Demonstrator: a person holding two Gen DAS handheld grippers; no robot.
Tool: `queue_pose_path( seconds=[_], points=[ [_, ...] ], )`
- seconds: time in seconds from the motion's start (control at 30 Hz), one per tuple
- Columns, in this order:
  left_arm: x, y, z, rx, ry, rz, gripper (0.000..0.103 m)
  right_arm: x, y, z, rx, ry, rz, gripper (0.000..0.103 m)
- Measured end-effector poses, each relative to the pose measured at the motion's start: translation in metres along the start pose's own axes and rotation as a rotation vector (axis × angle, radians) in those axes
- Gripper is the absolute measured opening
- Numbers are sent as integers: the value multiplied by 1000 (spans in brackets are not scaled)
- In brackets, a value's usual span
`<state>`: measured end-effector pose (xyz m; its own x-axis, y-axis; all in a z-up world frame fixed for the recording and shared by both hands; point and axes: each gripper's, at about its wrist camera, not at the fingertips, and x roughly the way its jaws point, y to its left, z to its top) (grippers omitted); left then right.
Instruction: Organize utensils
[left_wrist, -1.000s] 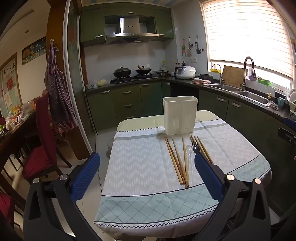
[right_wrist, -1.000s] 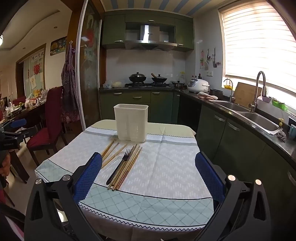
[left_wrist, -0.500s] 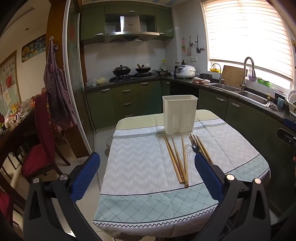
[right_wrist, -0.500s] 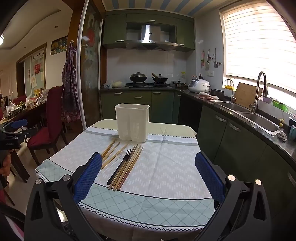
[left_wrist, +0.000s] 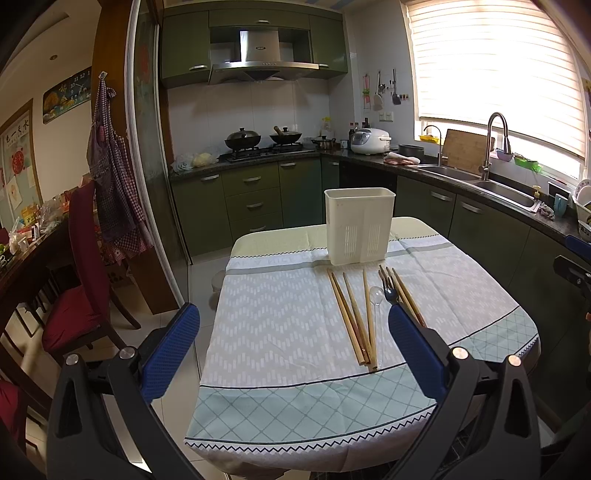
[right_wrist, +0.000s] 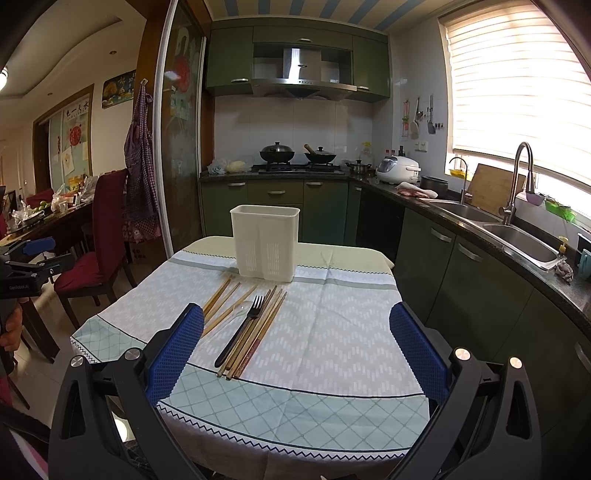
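While both jaws stood released, the left gripper (left_wrist: 293, 345) and right gripper (right_wrist: 295, 341) hovered near the table's (right_wrist: 332, 332) edge. Chopsticks (right_wrist: 255, 332), a fork (right_wrist: 242, 330) and a clear spoon (left_wrist: 376, 301) lay just near of the white holder (right_wrist: 265, 242).

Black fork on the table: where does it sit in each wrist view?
Left wrist: black fork right of centre, beside the clear plastic spoon, its handle hidden behind a blue finger pad.
Right wrist: black fork left of centre, fully visible among wooden chopsticks.
Shared landmark: white slotted utensil holder.
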<state>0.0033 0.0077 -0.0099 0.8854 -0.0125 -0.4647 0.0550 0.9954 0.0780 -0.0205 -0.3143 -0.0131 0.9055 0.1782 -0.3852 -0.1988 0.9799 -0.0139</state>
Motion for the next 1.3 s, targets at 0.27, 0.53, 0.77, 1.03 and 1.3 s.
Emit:
queue_pose_path(
  seconds=[0.27, 0.53, 0.77, 1.03, 1.3],
  points=[
    [3, -1, -2, -1, 6, -2, 97, 0, 2, 0, 1, 1, 0, 99],
    [5, -5, -7, -2, 8, -6, 97, 0, 0, 0, 2, 1, 2, 99],
    [5, -5, -6, -3, 10, -7, 97, 0, 2, 0, 2, 3, 2, 99],
    [5, -4, -6, -4, 10, -8, 97, 1, -2, 1, 3, 3, 2, 99],
    [5, -4, -5, -4, 11, -8, 97, 1, -1, 1, 2, 4, 3, 99]
  ],
)
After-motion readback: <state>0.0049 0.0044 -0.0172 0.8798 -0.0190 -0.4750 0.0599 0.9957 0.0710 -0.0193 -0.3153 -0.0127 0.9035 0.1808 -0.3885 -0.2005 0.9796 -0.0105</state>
